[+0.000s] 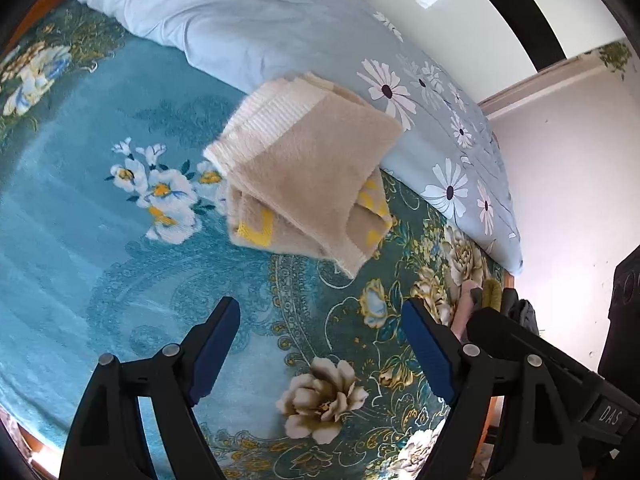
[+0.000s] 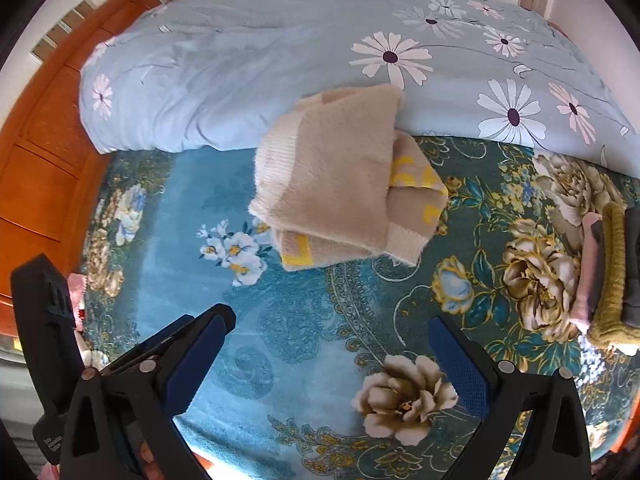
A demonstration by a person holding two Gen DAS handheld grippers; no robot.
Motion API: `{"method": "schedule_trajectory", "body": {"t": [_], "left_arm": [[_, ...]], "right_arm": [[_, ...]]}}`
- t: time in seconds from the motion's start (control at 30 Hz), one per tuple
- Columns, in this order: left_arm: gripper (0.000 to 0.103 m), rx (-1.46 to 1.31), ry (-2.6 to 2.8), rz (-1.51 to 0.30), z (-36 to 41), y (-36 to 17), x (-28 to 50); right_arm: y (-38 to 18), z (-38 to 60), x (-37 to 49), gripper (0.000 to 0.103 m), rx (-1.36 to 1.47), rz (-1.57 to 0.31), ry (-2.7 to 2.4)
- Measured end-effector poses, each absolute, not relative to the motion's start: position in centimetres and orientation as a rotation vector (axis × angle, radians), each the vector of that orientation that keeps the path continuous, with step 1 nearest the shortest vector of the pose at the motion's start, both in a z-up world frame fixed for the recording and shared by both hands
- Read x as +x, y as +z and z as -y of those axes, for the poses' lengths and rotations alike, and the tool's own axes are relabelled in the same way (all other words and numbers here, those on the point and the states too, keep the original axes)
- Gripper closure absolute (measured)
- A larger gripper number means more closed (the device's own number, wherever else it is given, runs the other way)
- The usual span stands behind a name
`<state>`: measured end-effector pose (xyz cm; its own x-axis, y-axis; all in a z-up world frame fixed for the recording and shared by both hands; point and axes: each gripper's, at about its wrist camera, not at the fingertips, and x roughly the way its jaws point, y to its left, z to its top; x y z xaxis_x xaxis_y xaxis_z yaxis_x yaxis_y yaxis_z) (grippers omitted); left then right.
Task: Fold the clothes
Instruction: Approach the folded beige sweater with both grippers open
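A beige fuzzy sweater (image 1: 304,172) with yellow marks and a ribbed cream hem lies folded in a compact bundle on the teal floral blanket (image 1: 80,240), its far edge against the quilt. In the right wrist view the same sweater (image 2: 340,184) sits mid-frame. My left gripper (image 1: 320,312) hovers open a short way in front of the bundle, holding nothing. My right gripper (image 2: 332,328) is also open and empty, nearer than the sweater, above the blanket (image 2: 280,320).
A pale blue daisy quilt (image 2: 280,60) is bunched along the far side of the bed. A stack of folded clothes (image 2: 608,272) in pink, mustard and grey sits at the right edge. An orange wooden headboard (image 2: 44,152) stands at left. The other gripper's body (image 2: 44,320) shows at far left.
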<state>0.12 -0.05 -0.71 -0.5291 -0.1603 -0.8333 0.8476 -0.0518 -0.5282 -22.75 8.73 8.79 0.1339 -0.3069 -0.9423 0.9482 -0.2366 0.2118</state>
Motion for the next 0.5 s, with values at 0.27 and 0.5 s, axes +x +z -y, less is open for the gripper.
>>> {"method": "schedule_trajectory", "body": {"t": [0.27, 0.5], "left_arm": [[0.020, 0.758, -1.628, -1.547, 0.3, -4.4, 0.8], [0.019, 0.801, -1.561, -1.657, 1.5, -8.5, 1.6]], "right_arm": [[5.8, -5.0, -21.1, 0.000, 1.278, -0.833, -1.348], [1.8, -1.5, -18.9, 0.000, 1.307, -0.972, -1.317]]}}
